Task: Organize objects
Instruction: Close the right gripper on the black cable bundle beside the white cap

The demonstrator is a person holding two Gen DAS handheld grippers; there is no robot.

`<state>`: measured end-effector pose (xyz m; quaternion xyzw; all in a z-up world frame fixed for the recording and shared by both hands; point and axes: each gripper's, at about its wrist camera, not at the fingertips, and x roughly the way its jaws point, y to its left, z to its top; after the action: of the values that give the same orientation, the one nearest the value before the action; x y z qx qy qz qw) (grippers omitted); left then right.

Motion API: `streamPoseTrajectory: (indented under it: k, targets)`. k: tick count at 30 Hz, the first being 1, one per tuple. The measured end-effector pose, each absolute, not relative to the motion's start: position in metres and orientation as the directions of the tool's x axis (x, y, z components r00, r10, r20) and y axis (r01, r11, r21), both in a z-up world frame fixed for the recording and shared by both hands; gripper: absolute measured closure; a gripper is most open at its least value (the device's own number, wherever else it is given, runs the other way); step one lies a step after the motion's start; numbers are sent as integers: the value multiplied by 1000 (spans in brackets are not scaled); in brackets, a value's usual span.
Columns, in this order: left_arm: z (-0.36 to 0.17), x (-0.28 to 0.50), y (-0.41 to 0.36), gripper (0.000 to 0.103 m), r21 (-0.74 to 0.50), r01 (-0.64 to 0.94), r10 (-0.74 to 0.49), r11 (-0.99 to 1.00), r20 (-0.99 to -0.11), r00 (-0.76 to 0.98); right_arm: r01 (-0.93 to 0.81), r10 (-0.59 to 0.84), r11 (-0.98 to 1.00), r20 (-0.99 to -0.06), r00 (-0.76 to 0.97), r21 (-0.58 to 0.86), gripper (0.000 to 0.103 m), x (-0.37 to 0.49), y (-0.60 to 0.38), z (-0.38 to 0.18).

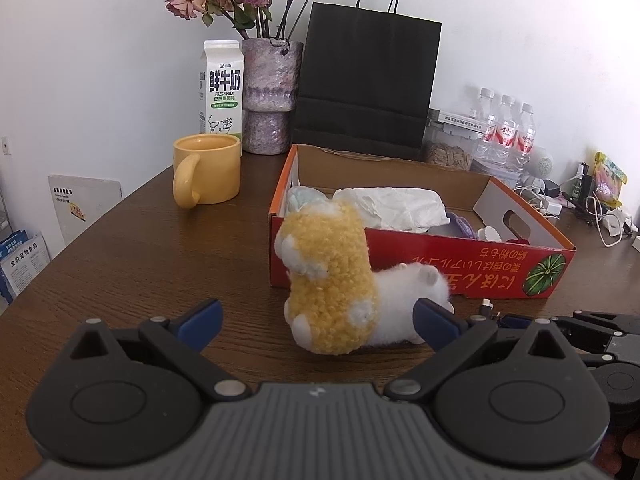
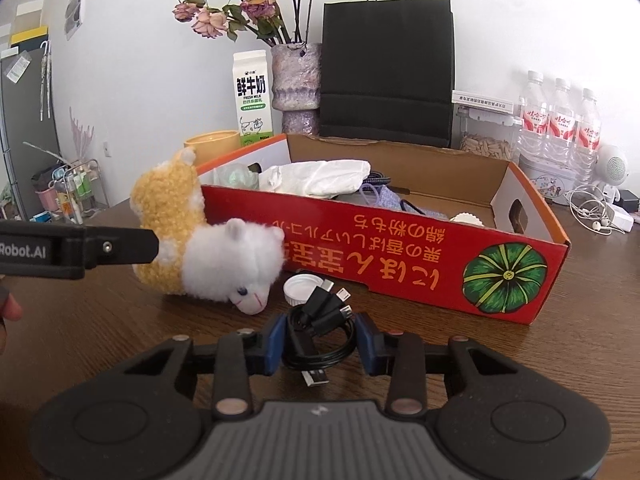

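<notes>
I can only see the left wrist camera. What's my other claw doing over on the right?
Observer: Your right claw has a coiled black USB cable between its pads, which seem to press on it.
Operator: Is anything lying next to that?
Observer: Yes, a small white plastic bottle cap, on the brown wooden table between the cable and the red cardboard box.
Operator: Does the fluffy yellow-and-white toy alpaca have a face?
Observer: Yes: a blue eye and a pink stitched mouth, with its snout resting on the table.
</notes>
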<state>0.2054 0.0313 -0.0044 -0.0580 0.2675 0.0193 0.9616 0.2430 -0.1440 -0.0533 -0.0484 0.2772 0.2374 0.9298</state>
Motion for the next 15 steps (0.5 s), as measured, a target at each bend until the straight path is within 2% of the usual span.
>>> streamPoseTrajectory:
  k: [15]
  targets:
    - [1, 244, 23, 0, -144, -160, 59, 977, -534, 843, -367, 339, 929, -517, 786, 50, 67, 244, -180, -54]
